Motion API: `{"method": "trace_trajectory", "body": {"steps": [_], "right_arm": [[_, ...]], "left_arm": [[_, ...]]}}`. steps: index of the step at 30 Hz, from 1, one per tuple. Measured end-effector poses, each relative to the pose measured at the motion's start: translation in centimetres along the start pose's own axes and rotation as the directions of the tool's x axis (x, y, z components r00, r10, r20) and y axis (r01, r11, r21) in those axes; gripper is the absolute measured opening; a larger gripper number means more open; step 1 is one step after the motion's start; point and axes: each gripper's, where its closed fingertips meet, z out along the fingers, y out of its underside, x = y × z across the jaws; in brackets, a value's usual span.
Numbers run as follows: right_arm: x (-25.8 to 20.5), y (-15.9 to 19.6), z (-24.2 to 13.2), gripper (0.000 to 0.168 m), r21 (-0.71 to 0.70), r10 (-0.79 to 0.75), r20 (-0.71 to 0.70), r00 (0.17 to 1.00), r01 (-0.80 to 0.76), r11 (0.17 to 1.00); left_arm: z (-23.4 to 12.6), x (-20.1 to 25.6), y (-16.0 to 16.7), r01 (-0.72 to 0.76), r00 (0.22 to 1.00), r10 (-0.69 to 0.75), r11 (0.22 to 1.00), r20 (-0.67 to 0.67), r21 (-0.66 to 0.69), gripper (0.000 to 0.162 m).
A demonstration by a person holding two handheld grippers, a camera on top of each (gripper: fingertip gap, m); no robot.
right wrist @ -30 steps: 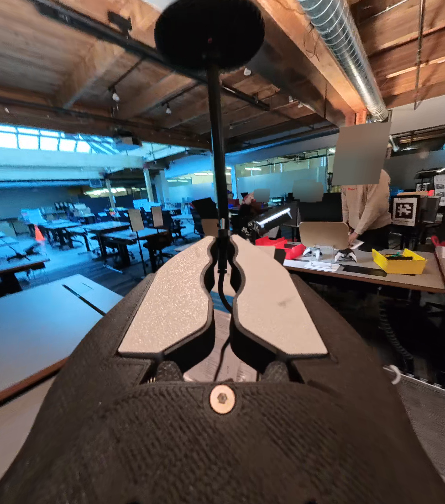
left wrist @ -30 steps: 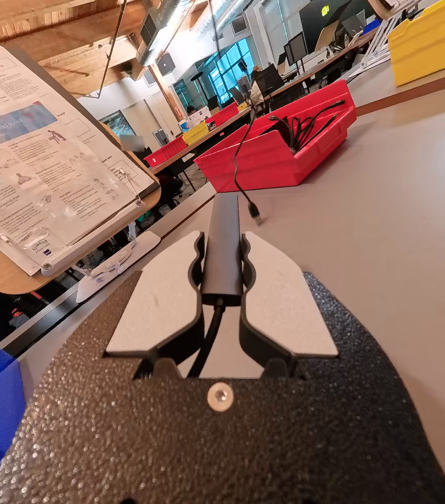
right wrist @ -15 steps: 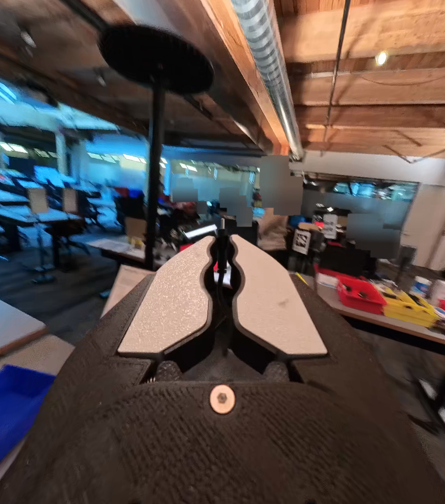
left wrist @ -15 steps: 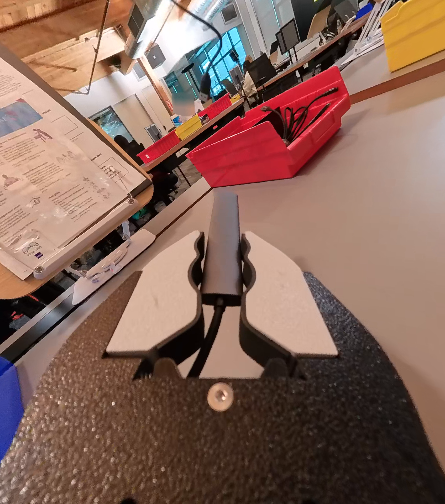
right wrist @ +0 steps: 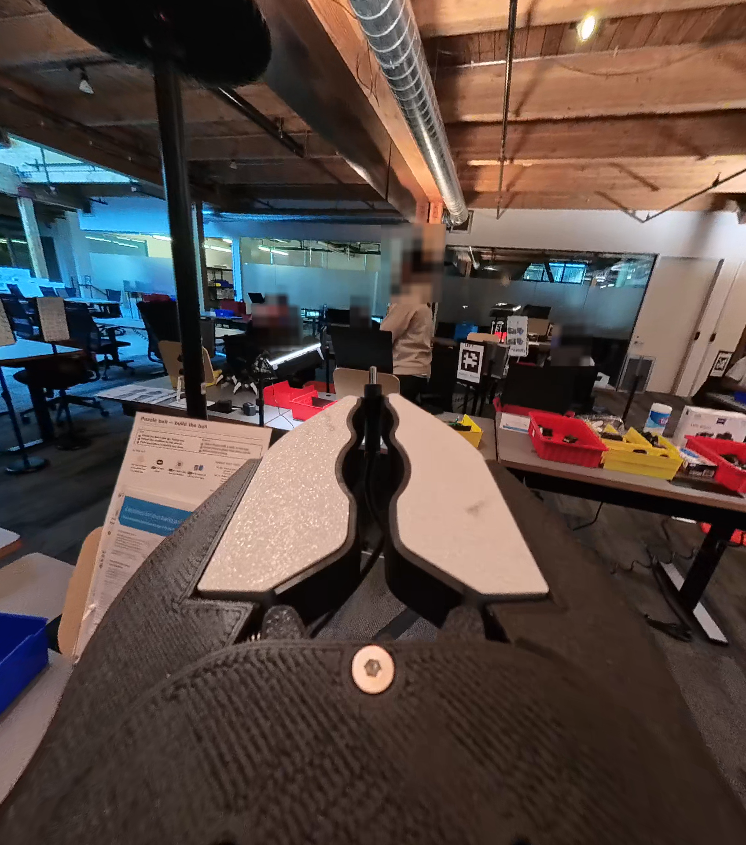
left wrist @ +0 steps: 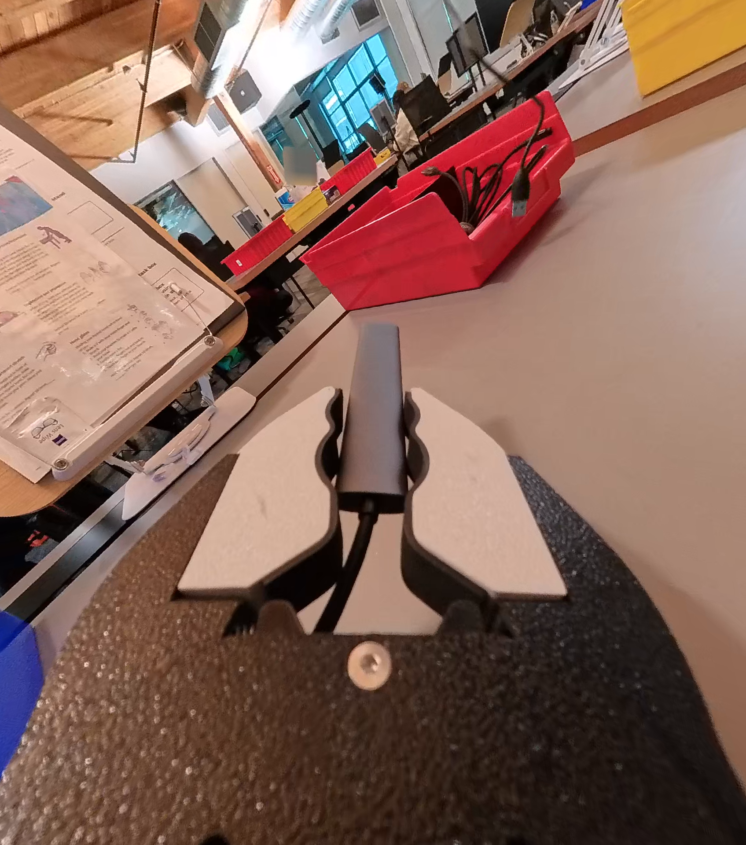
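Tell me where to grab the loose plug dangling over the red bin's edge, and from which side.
Judging from the left wrist view, grip the plug across its black moulded body, just above the blue tip, coming from the open table side of the red bin. It hangs tip-down against the bin's outer wall, so that side looks unobstructed.

Large open workshop, exposed timber ceiling [right wrist: 590, 137] with silver spiral duct [right wrist: 412, 109] running along a beam. Grey carpet floor [right wrist: 727, 617]. Rows of grey-topped tables [right wrist: 627, 480] on dark legs, office chairs [right wrist: 87, 347] beside them. Glass partition wall [right wrist: 316, 279] at far side, blue-tinted windows [left wrist: 352, 105] beyond. Small ceiling spot lamp [right wrist: 588, 25] lit. White wall with door [right wrist: 682, 315] to right. Black pole stand [right wrist: 179, 256] near foreground
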Motion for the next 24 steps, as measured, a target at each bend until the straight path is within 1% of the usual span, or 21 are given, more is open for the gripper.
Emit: {"method": "trace_trajectory", "body": {"steps": [3, 5, 7, 10, 13, 15, 16, 18, 19, 21, 23, 24], "right_arm": [[-0.8, -1.2, 0.5, 0.007, -0.002, -0.044, -0.001, 0.999, 0.044, 0.999], [-1.7, -2.0, 0.8, 0.007, 0.011, -0.052, 0.024, 0.998, 0.052, 0.999], [-2.2, -2.1, 1.2, 0.007, 0.006, -0.072, 0.027, 0.997, 0.072, 0.997], [-2.5, -0.3, 1.7, 0.007, -0.027, -0.092, 0.036, 0.995, 0.093, 0.995], [-2.6, 3.5, 1.4, 0.007, -0.103, -0.087, 0.051, 0.995, 0.092, 0.990], [-4.2, 7.6, -0.1, 0.007, -0.157, -0.077, 0.126, 0.989, 0.097, 0.983], [-5.1, 10.6, -1.2, 0.007, -0.212, -0.087, 0.158, 0.984, 0.119, 0.970], [-7.2, 17.8, -4.0, 0.007, -0.314, -0.128, 0.250, 0.960, 0.205, 0.927], [-7.8, 21.6, -5.4, 0.007, -0.362, -0.130, 0.264, 0.956, 0.223, 0.905], [-8.7, 28.8, -7.6, 0.007, -0.442, -0.094, 0.286, 0.954, 0.219, 0.870], [-9.1, 35.4, -9.2, 0.006, -0.516, -0.035, 0.291, 0.956, 0.188, 0.836], [-9.1, 38.4, -9.8, 0.006, -0.552, -0.032, 0.300, 0.953, 0.201, 0.809]], "left_arm": [[0.0, -0.1, 0.0, 0.004, 1.000, -0.004, 1.000, 0.003, -0.002, 0.025], [0.1, -0.1, 0.1, 0.002, 1.000, -0.002, 1.000, 0.003, -0.003, 0.025], [0.1, -0.1, 0.0, -0.001, 1.000, 0.001, 1.000, 0.003, -0.002, 0.025], [0.1, 0.0, 0.0, -0.002, 1.000, 0.002, 1.000, 0.002, 0.000, 0.025], [0.1, 0.1, 0.0, -0.011, 1.000, 0.011, 1.000, -0.005, -0.004, 0.025], [0.1, 0.2, 0.0, -0.014, 1.000, 0.014, 1.000, -0.007, -0.002, 0.025], [0.1, 0.2, 0.0, -0.011, 1.000, 0.011, 1.000, -0.007, 0.002, 0.025], [0.0, -0.1, -0.1, 0.007, 1.000, -0.007, 1.000, -0.002, 0.010, 0.025], [-0.1, -0.2, -0.2, 0.018, 1.000, -0.018, 1.000, 0.002, 0.016, 0.025], [-0.2, -0.4, -0.3, 0.035, 0.999, -0.035, 0.999, 0.009, 0.025, 0.025], [-0.2, -0.4, -0.3, 0.038, 0.999, -0.038, 0.999, 0.007, 0.026, 0.025], [-0.2, -0.3, -0.3, 0.032, 0.999, -0.032, 0.999, 0.005, 0.023, 0.025]]}}
